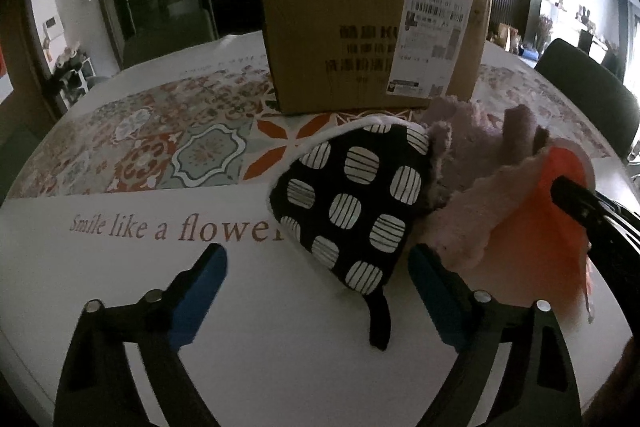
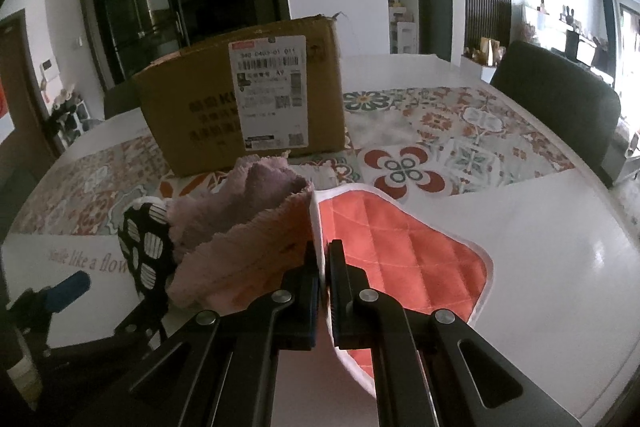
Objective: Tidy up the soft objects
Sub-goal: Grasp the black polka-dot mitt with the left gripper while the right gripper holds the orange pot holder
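Right gripper [image 2: 322, 267] jaws clamped on orange pot holder [image 2: 404, 247]; left gripper [image 1: 316, 267] jaws wide, empty, black patterned mitt [image 1: 352, 203] at 12 o'clock.

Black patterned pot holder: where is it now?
Left wrist view: the black patterned pot holder lies on the table ahead of the open left gripper, left of the pink towel.
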`<state>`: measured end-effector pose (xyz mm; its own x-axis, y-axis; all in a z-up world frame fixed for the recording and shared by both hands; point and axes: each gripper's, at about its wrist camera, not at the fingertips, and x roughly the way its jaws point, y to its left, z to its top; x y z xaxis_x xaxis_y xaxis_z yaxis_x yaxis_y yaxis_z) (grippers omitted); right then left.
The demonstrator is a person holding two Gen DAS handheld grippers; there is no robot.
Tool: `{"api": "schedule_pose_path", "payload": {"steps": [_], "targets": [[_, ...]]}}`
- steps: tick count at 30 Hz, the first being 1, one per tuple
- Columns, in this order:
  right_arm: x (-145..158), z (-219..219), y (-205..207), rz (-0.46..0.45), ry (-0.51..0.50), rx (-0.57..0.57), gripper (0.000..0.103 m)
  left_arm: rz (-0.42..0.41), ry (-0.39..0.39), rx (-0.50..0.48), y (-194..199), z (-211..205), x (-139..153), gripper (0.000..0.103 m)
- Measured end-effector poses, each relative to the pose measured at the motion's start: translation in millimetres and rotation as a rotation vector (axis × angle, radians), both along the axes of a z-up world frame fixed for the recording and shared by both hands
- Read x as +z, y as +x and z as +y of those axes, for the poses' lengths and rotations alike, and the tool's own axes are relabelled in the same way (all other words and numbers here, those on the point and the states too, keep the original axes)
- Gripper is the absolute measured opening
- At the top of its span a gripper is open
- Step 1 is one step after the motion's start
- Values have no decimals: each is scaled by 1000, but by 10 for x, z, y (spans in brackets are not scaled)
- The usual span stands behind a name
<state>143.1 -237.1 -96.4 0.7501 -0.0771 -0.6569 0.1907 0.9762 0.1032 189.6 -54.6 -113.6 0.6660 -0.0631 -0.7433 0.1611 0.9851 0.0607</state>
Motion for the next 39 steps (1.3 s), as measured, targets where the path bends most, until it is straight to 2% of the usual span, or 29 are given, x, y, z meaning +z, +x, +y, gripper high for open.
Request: {"api": "schedule_pose_path", "payload": {"steps": [3,6,8,9,12,16,24,30,31,32,39], "targets": [[-13,-7,11,2,7,3,5,4,8,-7,51,-43,-24,82],[-14,-13,14,-1,8,2,5,14,2,-25,56,-55,-48,61],[-5,-20,9,-4,11,-2,5,23,-14,-29,56,-42,-58,39],[2,-22,4,-6,12,-3,5,28,-26,-31,49,-26,-56,37],[39,-15,-25,-16,8,-1,5,9,-43,-29,12,13,-13,33],[116,27,-88,-40,-2,6,5,-72,-59,-23,-98,75,114,23],[285,52,-216,-93,-16,4,5,-166,-105,-22,-262,148,339,18],[392,58,-280,-128,-18,2,5,-171,-131,-35,-367,193,484,15],[402,61,-282,-131,-18,1,5,-160,-145,-32,-364,216,493,6],[406,65,-283,-132,-17,1,5,-152,-152,-31,-365,220,492,5],[387,106,-274,-125,-22,14,5,-134,-165,-55,-326,213,450,5]]}}
